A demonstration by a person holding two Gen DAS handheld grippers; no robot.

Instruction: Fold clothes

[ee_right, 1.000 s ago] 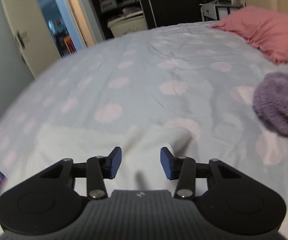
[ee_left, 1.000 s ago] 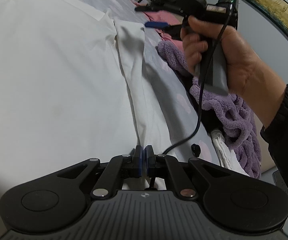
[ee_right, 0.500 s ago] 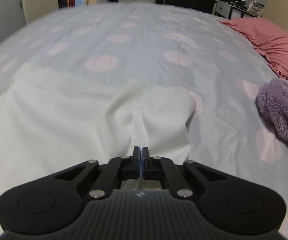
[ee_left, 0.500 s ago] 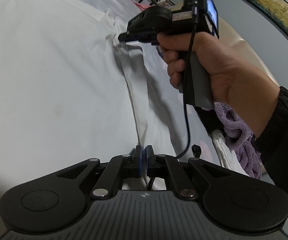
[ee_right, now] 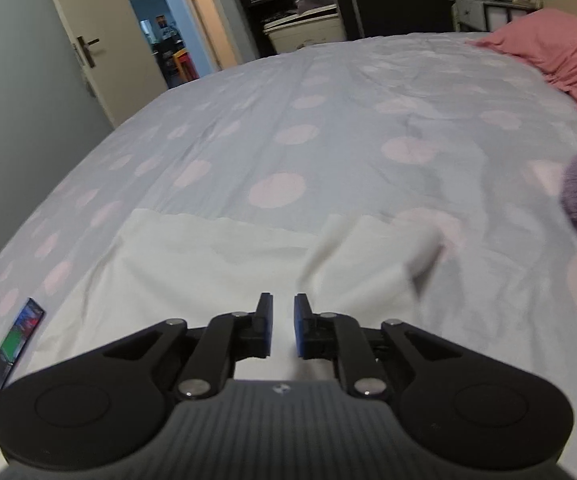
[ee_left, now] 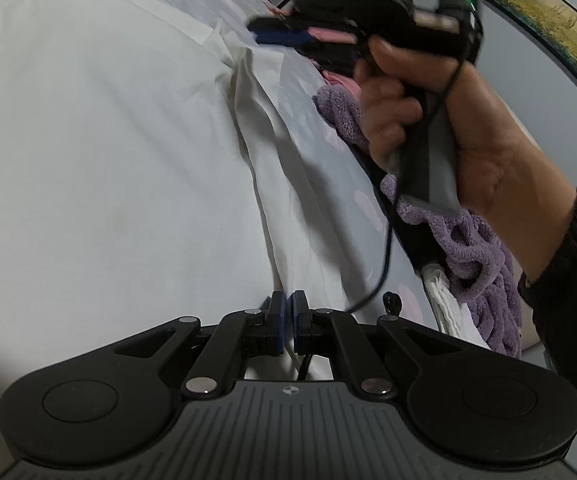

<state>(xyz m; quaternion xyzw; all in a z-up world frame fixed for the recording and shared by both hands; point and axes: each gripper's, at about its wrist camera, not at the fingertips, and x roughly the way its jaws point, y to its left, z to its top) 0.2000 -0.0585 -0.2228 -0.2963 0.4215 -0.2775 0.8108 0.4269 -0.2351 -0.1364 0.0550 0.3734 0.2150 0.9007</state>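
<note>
Shirt (white) lay on the bed; the left tool pinched its edge, while the right tool was opening, nothing between its jaws.

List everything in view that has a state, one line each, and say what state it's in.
Left tongs: shut on the white garment's edge.
Right tongs: opening, nothing between them.
White garment: spread on the bed, one flap folded over.
Purple towel: bunched.
Door: open.
</note>
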